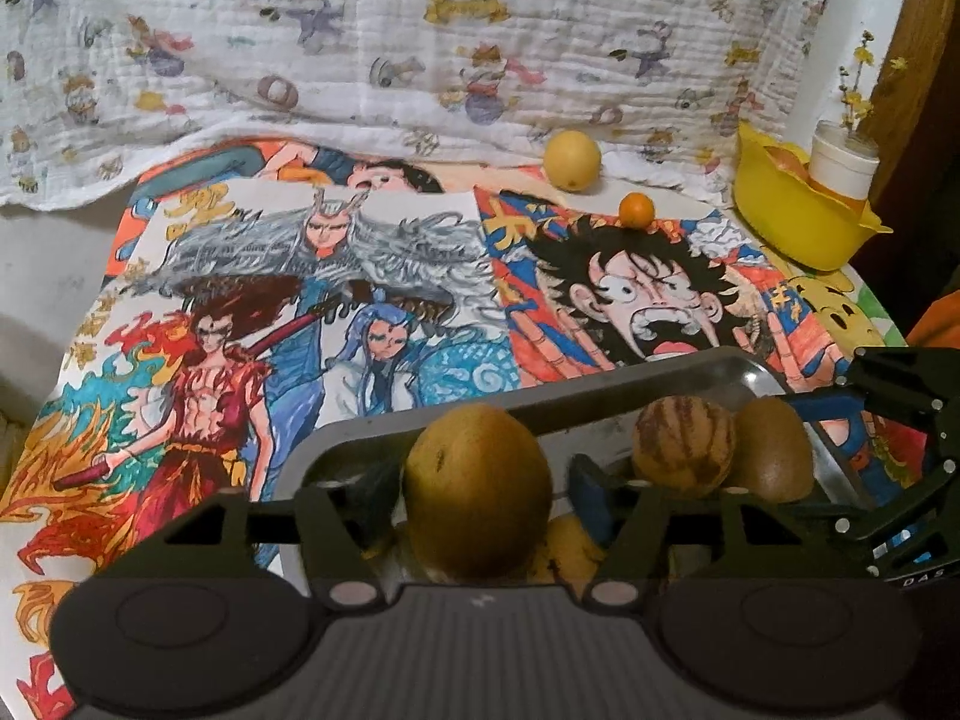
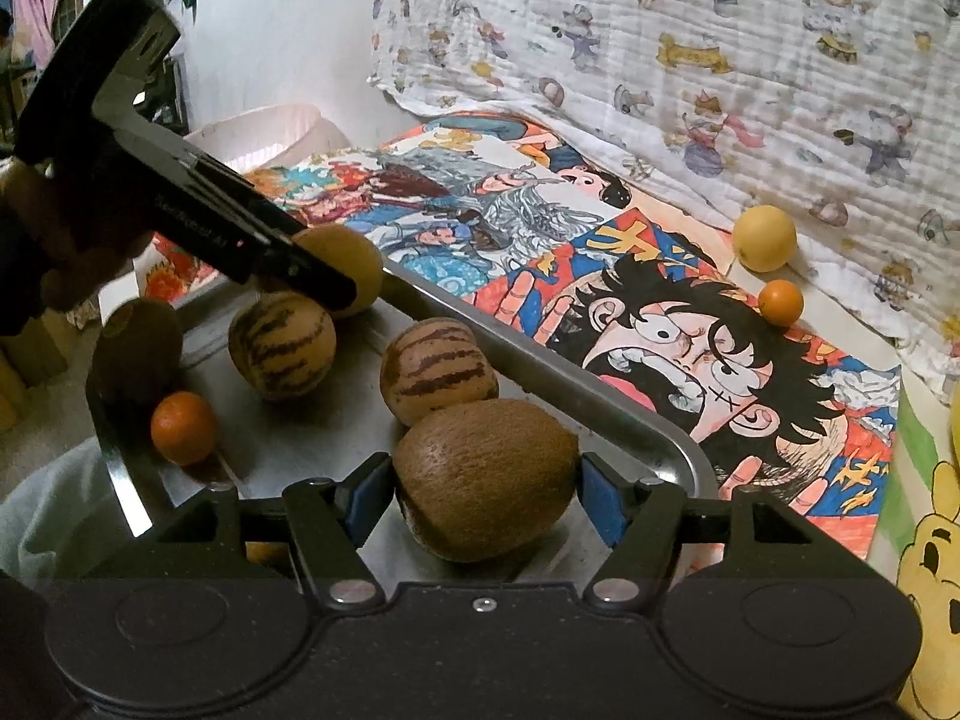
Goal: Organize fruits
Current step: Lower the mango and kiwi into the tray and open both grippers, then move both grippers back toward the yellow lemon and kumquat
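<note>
A metal tray [image 2: 540, 372] lies at the near edge of the table. It holds two striped melons [image 2: 438, 373], a kiwi [image 2: 138, 354] and a small orange [image 2: 183, 427]. My left gripper [image 1: 477, 495] is shut on a yellow-brown pear [image 1: 477, 492] over the tray; it also shows in the right wrist view [image 2: 351, 267]. My right gripper [image 2: 486, 489] has its blue pads on both sides of a brown kiwi [image 2: 486, 474] just above the tray floor. A yellow fruit [image 1: 572, 159] and a small orange [image 1: 636, 210] lie on the table farther back.
Colourful cartoon drawings [image 1: 336, 300] cover the table. A patterned cloth [image 1: 390, 48] hangs behind. A yellow bowl [image 1: 798, 222] with a white cup [image 1: 843, 165] stands at the back right. A white basket [image 2: 264, 132] is at the far left.
</note>
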A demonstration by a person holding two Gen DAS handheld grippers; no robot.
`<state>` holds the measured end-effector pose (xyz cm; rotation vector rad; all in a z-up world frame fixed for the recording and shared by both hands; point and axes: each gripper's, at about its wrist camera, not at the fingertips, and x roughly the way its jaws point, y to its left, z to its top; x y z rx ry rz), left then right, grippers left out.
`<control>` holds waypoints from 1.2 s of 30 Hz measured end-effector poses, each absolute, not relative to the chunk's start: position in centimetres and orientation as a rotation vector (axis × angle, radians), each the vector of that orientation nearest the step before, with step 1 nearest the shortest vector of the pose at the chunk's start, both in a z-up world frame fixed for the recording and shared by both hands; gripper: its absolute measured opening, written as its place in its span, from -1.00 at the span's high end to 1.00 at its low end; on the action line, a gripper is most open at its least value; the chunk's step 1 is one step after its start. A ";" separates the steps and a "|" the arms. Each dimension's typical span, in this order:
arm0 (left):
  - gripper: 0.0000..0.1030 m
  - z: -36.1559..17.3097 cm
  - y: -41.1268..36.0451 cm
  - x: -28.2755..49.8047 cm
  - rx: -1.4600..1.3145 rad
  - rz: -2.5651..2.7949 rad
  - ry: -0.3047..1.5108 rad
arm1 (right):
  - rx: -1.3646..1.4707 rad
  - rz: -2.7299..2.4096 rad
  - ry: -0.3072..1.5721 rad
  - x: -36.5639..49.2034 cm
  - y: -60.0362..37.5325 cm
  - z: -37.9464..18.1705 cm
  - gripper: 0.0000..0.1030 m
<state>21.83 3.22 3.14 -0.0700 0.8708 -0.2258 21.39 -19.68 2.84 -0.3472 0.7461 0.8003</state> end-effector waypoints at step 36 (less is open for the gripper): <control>-0.99 4.4 1.1 4.0 0.102 -0.175 0.618 | -0.329 0.782 0.708 10.7 -23.7 4.7 -0.99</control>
